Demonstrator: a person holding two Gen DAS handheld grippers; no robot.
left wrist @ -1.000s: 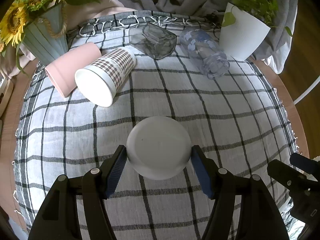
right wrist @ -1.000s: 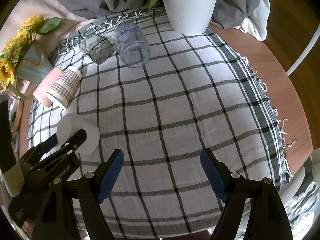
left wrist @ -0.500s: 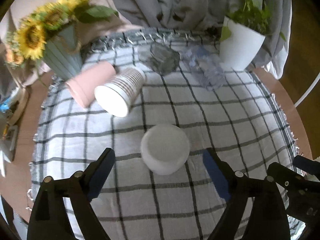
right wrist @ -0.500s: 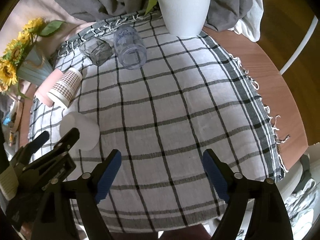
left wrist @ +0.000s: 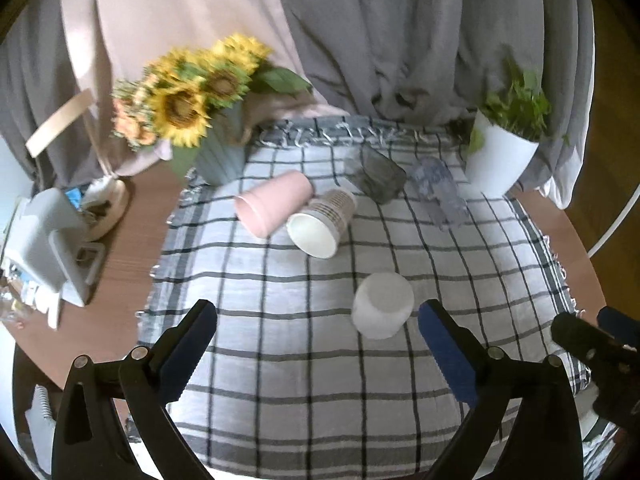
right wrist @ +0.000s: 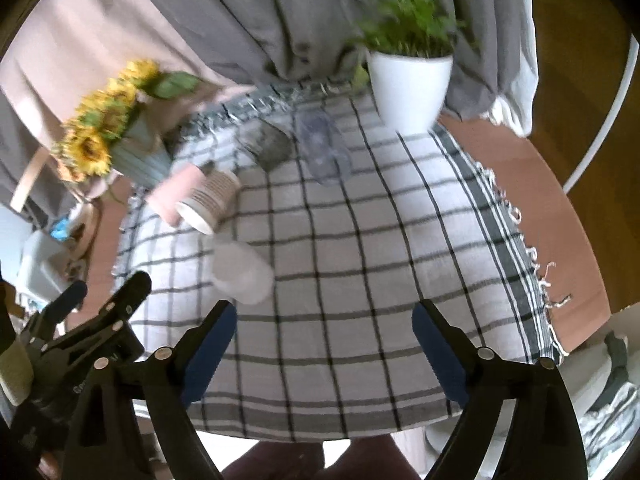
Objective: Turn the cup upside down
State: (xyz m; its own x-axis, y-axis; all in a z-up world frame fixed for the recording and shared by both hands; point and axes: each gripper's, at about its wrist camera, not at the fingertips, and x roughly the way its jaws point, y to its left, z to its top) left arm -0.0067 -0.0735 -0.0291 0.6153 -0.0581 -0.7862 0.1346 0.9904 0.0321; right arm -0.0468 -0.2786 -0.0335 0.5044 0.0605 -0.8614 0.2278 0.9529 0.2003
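A white cup stands upside down on the checked tablecloth, base up; it also shows in the right wrist view. My left gripper is open and empty, drawn back above the near part of the cloth, with the cup just ahead between its blue pads. My right gripper is open and empty over the near edge of the cloth, to the right of the cup. The left gripper shows at the lower left of the right wrist view.
A pink cup, a patterned cup, a dark glass and a clear glass lie on their sides at the back. A sunflower vase stands back left, a white plant pot back right. Clutter sits left.
My left gripper let go of the white cup and drew back and up, jaws wider. My right gripper also rose and drew back. The cup stays upside down.
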